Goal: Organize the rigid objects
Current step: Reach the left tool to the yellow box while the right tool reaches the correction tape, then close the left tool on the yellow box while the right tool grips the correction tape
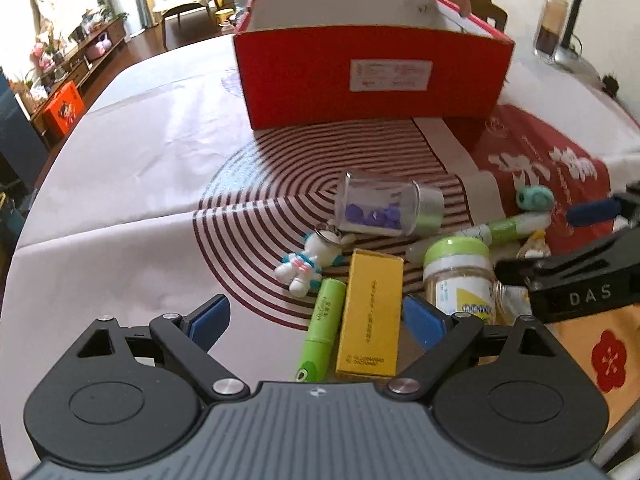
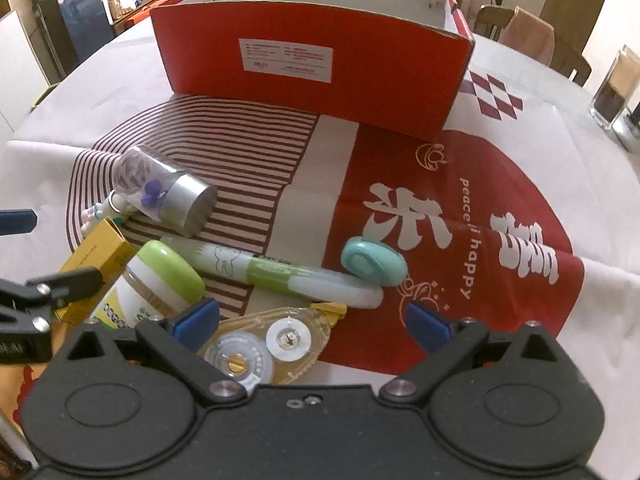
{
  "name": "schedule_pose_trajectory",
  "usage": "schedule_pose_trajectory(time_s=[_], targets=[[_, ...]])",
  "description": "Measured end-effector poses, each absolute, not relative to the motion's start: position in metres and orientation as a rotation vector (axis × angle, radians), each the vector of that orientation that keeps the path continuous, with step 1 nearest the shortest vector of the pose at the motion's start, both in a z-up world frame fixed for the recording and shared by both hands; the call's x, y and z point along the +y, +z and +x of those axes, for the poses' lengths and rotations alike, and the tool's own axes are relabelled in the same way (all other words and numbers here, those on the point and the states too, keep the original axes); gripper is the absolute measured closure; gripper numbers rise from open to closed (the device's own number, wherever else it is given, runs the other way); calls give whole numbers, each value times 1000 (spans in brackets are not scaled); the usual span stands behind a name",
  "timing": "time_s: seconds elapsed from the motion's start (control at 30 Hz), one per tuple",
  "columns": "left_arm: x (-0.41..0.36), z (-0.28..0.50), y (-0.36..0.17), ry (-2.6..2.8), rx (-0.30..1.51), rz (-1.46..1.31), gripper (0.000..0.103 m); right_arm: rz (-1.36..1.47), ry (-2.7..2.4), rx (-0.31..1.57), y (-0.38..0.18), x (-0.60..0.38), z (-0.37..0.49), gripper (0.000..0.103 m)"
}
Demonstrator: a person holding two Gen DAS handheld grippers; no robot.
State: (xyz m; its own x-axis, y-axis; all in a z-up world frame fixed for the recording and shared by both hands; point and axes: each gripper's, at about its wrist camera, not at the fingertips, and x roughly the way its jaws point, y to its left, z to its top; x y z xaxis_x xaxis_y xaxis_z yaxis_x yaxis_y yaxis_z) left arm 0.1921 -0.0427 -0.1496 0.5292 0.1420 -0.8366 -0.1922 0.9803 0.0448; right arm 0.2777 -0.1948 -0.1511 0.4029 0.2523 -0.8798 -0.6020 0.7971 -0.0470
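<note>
An open red cardboard box [image 1: 372,76] stands at the back of the table; it also shows in the right wrist view [image 2: 312,64]. In front lie a clear jar of purple bits [image 1: 384,206], an astronaut keychain [image 1: 308,258], a green battery [image 1: 324,322], a yellow box [image 1: 372,312] and a green-lidded jar [image 1: 460,276]. My left gripper [image 1: 318,322] is open, its pads on either side of the battery and yellow box. My right gripper [image 2: 314,322] is open above a correction tape dispenser [image 2: 276,344], near a green marker [image 2: 276,270] and a teal oval gadget [image 2: 374,266].
A patterned red and white cloth [image 2: 440,208] covers the table [image 1: 132,160]. A glass container [image 2: 616,88] and a desk lamp [image 1: 576,20] stand at the far right. Chairs [image 2: 532,36] are behind the table. The right gripper's body [image 1: 580,280] reaches over the pile.
</note>
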Motion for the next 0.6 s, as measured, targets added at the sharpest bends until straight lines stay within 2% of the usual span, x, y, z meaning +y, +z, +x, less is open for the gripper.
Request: schedule_pose_trajectory(time_s=[0.33,0.5,0.6], targets=[[-58,192,-153,168,984,18,11,-440,532,1064,-162,-212,276,6],[-62,193,-154,155,988,33,34,-410,536,1083,-162,-228,276,10],[-66,193,-154,138,988,44,44,-386,558,1097,-161,-238,276,18]])
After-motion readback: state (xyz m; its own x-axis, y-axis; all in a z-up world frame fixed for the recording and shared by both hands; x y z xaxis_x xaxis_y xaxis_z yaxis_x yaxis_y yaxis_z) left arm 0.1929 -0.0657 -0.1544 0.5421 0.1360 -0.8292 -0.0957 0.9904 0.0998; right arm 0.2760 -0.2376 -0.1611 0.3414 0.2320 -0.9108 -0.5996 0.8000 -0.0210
